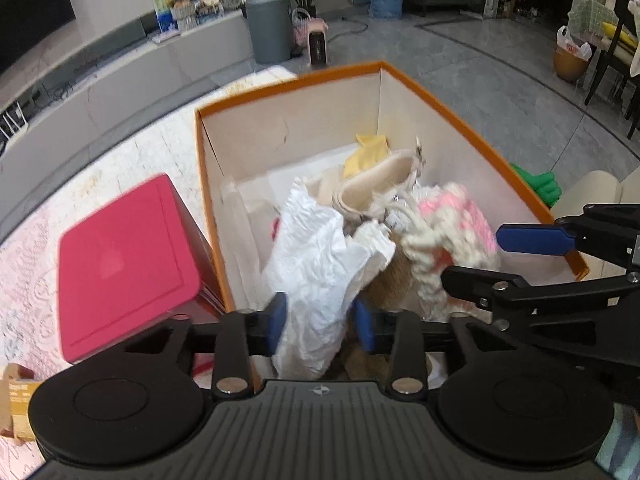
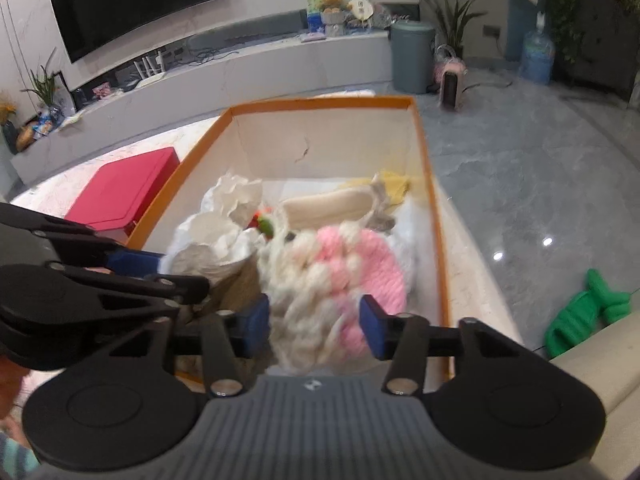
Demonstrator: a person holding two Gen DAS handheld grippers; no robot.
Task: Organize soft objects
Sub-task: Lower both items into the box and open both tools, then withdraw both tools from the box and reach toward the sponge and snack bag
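left gripper (image 1: 320, 322) – jaws apart, white plastic bag (image 1: 320, 256) loose between them | right gripper (image 2: 314, 322) – jaws apart around pink-and-cream yarn bundle (image 2: 340, 276), no squeeze seen | both items inside orange box (image 2: 430, 184), red box (image 1: 120, 264) beside

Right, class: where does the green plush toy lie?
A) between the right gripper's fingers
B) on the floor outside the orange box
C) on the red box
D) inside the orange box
B: the green toy lies on the grey floor, outside the orange box.
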